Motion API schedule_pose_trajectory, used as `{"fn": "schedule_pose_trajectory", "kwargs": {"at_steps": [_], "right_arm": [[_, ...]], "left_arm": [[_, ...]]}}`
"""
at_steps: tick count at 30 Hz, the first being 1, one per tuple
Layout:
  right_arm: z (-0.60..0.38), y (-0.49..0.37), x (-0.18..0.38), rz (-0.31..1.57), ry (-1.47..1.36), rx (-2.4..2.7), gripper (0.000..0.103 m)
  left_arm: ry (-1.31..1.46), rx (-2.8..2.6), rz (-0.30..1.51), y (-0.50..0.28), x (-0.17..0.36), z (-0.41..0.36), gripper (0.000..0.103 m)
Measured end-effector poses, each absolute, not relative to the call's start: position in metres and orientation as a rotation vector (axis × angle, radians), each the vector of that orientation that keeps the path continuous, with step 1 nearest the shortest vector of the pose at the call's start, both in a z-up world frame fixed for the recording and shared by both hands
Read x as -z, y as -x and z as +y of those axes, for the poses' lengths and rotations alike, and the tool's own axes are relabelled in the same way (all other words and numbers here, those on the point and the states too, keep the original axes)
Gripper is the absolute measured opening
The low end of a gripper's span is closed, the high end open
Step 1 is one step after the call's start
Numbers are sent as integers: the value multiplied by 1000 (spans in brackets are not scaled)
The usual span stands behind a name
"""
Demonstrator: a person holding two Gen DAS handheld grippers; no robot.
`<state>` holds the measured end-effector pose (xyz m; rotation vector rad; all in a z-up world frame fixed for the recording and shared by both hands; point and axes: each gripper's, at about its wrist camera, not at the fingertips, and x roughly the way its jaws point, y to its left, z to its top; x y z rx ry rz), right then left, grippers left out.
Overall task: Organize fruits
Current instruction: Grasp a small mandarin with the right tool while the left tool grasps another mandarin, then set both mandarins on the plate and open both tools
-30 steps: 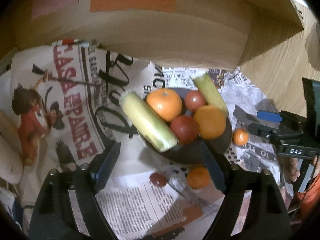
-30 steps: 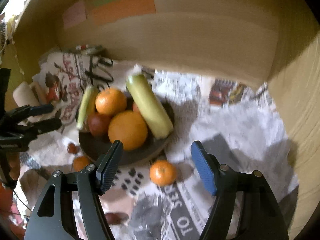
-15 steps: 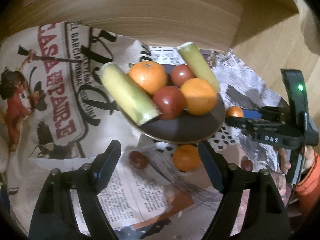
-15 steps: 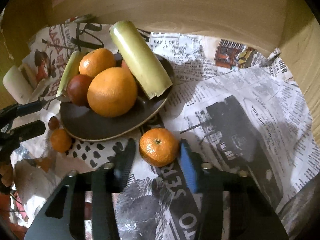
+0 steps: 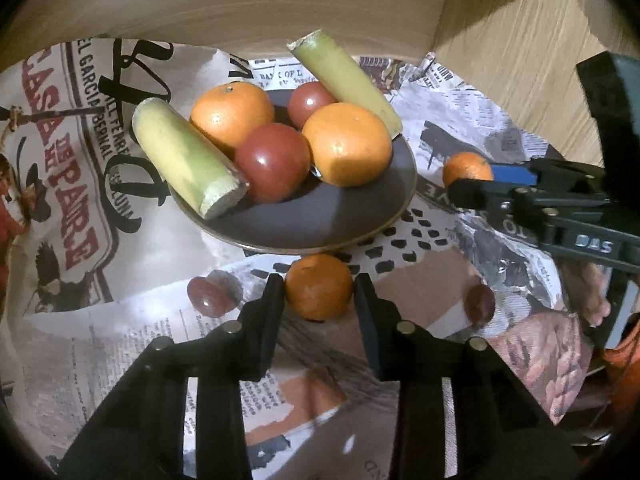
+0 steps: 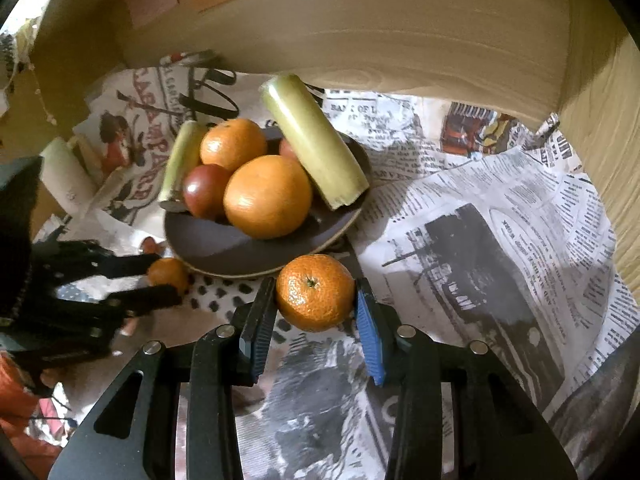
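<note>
Newspaper sheets [image 6: 500, 216] cover the whole surface under both grippers, with a wooden wall [image 6: 360, 32] rising beyond them. Straight ahead of both grippers sits a dark plate [image 5: 340, 216], piled with two pale green stalk pieces, two large oranges and two red fruits. The longer stalk piece [image 6: 312, 140] leans across the far side of the pile; the other stalk piece [image 5: 184, 160] lies off to the left gripper's left.

The left gripper [image 5: 319, 292] has its fingers closed against both sides of a small mandarin [image 5: 319, 286], which rests on the paper just in front of the plate rim. A small dark red fruit [image 5: 208, 296] lies on the paper to this gripper's left, and another red fruit [image 5: 479, 304] to its right.

The right gripper [image 6: 315, 300], with blue pads, is likewise clamped on a second mandarin [image 6: 315, 292], stem end up, on the paper just short of the plate's near edge.
</note>
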<state>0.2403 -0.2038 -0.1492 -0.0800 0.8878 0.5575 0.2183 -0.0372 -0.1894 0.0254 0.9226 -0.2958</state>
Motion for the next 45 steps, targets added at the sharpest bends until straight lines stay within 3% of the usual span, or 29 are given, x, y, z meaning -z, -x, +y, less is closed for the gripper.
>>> {"fn": "schedule_pose_trajectory", "kwargs": {"at_steps": [21,45], "right_arm": [[-167,-234,140,846,89,-664,36],[-148,-256,160,895,140,-679,36]], "left_arm": [[26,277,822,-210,152,-6,35],[43,299,894,-252,173,-13,35]]}}
